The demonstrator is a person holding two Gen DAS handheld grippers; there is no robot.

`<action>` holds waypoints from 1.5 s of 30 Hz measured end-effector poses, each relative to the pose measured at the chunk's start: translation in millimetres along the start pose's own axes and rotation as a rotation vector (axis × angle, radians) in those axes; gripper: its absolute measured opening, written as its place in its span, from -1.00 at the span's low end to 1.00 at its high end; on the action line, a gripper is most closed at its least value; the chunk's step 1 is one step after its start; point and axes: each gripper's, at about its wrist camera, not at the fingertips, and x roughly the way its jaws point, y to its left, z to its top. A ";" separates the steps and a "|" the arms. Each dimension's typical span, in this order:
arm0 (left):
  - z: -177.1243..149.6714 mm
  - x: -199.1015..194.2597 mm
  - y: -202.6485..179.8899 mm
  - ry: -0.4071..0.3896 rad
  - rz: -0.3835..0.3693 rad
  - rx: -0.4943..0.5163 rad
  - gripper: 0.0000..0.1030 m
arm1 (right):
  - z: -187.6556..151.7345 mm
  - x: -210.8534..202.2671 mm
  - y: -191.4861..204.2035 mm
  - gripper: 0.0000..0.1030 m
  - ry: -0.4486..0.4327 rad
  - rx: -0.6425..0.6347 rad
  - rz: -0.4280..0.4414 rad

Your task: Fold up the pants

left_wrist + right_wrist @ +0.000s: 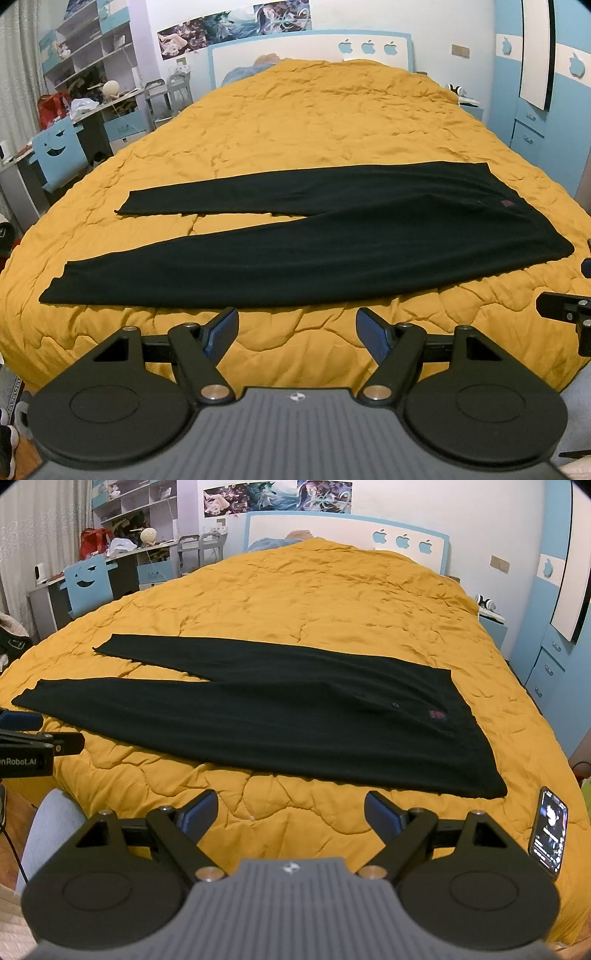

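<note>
Black pants lie flat and spread out on the yellow quilt, legs pointing left in a V, waist at the right with a small red label. They also show in the right wrist view. My left gripper is open and empty, held above the quilt just short of the near leg's edge. My right gripper is open and empty, near the front edge of the bed, short of the waist's near corner. Each gripper shows at the edge of the other's view.
A phone with a lit screen lies on the quilt at the front right. A desk with a blue chair and shelves stand left of the bed. A blue wardrobe stands at the right.
</note>
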 end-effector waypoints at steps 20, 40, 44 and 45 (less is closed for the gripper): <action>5.2 -7.6 -11.7 -0.027 -0.038 0.042 0.65 | 1.0 0.4 1.1 0.60 0.008 -0.007 0.007; 4.4 -11.3 -18.3 -0.039 -0.060 0.069 0.65 | 0.9 0.1 2.2 0.60 0.006 -0.008 0.008; 4.5 -11.4 -18.6 -0.040 -0.062 0.069 0.66 | 1.2 -1.6 2.6 0.60 0.004 -0.012 0.010; 4.6 -11.8 -18.8 -0.041 -0.062 0.071 0.66 | 0.9 -2.2 2.8 0.60 0.003 -0.012 0.010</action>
